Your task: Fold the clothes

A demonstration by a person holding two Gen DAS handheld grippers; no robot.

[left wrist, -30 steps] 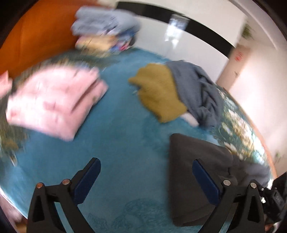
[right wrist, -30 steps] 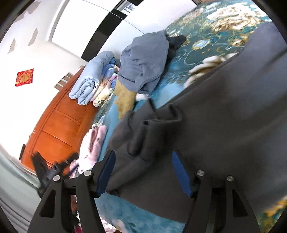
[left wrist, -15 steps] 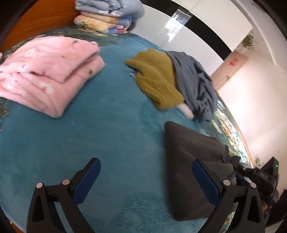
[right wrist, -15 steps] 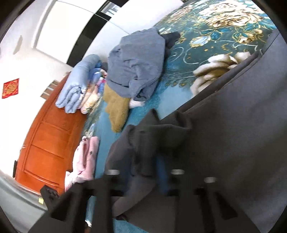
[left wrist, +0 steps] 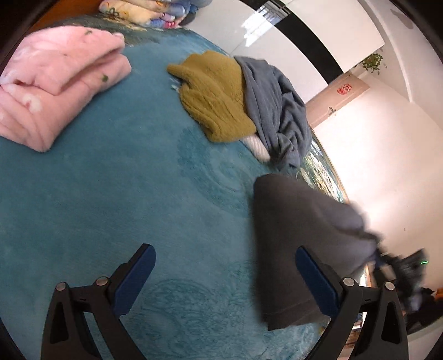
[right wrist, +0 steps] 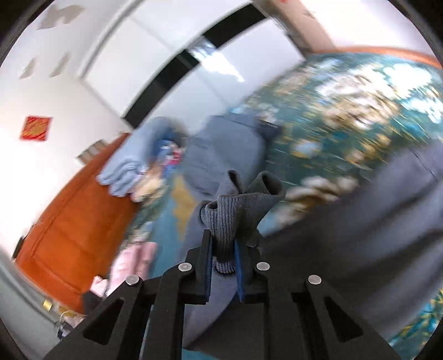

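Teal blanket (left wrist: 116, 193) over the bed, taken as landmark. Far-left on it: folded pink garment (left wrist: 52, 85), flat, well apart from everything else. Far centre: mustard knit (left wrist: 216, 97) spread out, w/ blue-grey garment (left wrist: 279, 110) crumpled over its right edge, touching; bit of white fabric (left wrist: 259, 145) poking out beneath both. Far edge of blanket: stack of folded bedding (left wrist: 146, 11), pale blue roll on top in right wrist view, against orange wooden headboard (right wrist: 72, 232). Right-hand part of blanket floral-patterned, blurred in right wrist view. Dark grey sweater (left wrist: 301, 243) on near-right of blanket, body lying flat, one end drawn up off blanket toward the right, blurred there. Open stretch of teal between sweater and pink garment, nothing lying in it. Left gripper (left wrist: 224, 279) low over near part of blanket, jaws spread wide, nothing between them; right pad overlapping the sweater's near-left edge in view, contact cannot be told; left pad over bare teal. Right gripper (right wrist: 223, 263) w/ jaws clenched, nearly together, pinching a bunched ribbed part of the sweater; ribbed knit puffing out above the pads in two rolled folds, rest of the grey cloth hanging down and trailing to the right toward the blanket. Right gripper also in left wrist view at far right, blurred, at the lifted end of the sweater. White wall, dark band, red square decoration (right wrist: 36, 128) beyond the headboard.
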